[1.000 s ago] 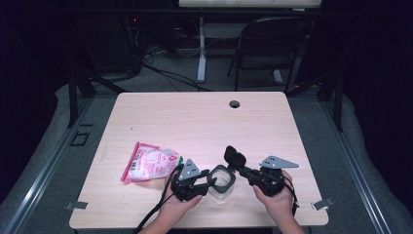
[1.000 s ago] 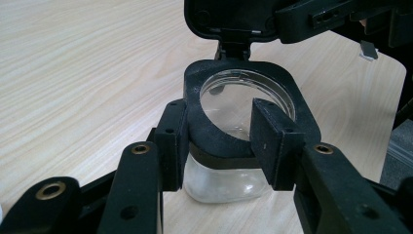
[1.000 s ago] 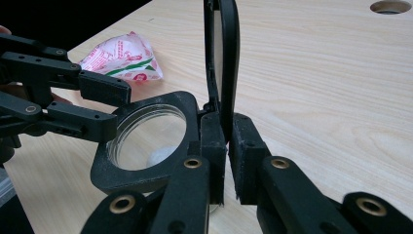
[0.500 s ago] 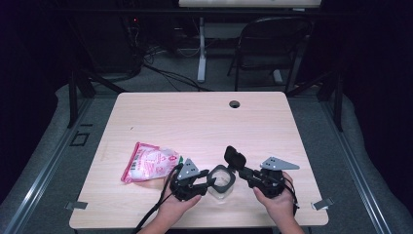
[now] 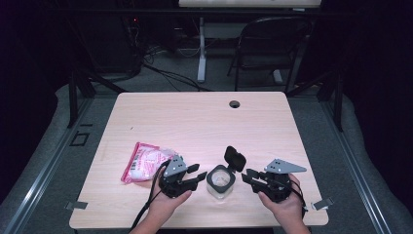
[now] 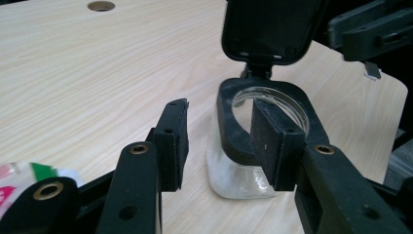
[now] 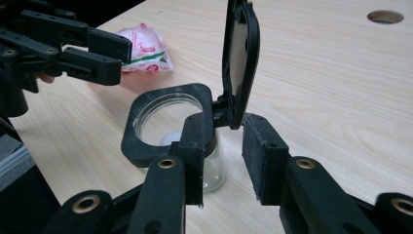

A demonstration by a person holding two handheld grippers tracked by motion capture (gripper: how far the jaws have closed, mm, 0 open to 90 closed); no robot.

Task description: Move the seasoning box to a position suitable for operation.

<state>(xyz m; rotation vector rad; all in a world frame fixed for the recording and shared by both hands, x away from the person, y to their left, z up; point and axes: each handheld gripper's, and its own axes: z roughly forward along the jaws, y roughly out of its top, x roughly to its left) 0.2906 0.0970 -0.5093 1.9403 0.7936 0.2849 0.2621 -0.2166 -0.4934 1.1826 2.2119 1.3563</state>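
Note:
A clear glass jar [image 5: 220,181] with a black collar stands near the table's front edge, its black flip lid [image 5: 234,158] upright and open. The left gripper [image 5: 199,172] sits just left of the jar, open. In the left gripper view its jaws [image 6: 219,109] stand apart, with the jar [image 6: 243,180] just behind the right jaw. My right gripper [image 5: 245,177] is to the jar's right. Its jaws [image 7: 226,122] have just been opening; the lid's hinge [image 7: 224,114] lies beyond the gap and neither pad presses on it.
A pink and white packet [image 5: 146,161] lies left of the left hand. A round cable hole [image 5: 234,104] sits at the far edge of the wooden table [image 5: 195,126]. A folding chair [image 5: 272,44] and cables stand on the floor behind.
The right gripper's jaws have spread apart beside the lid hinge. The left gripper has shifted slightly by the jar. The jar and its upright lid have stayed put.

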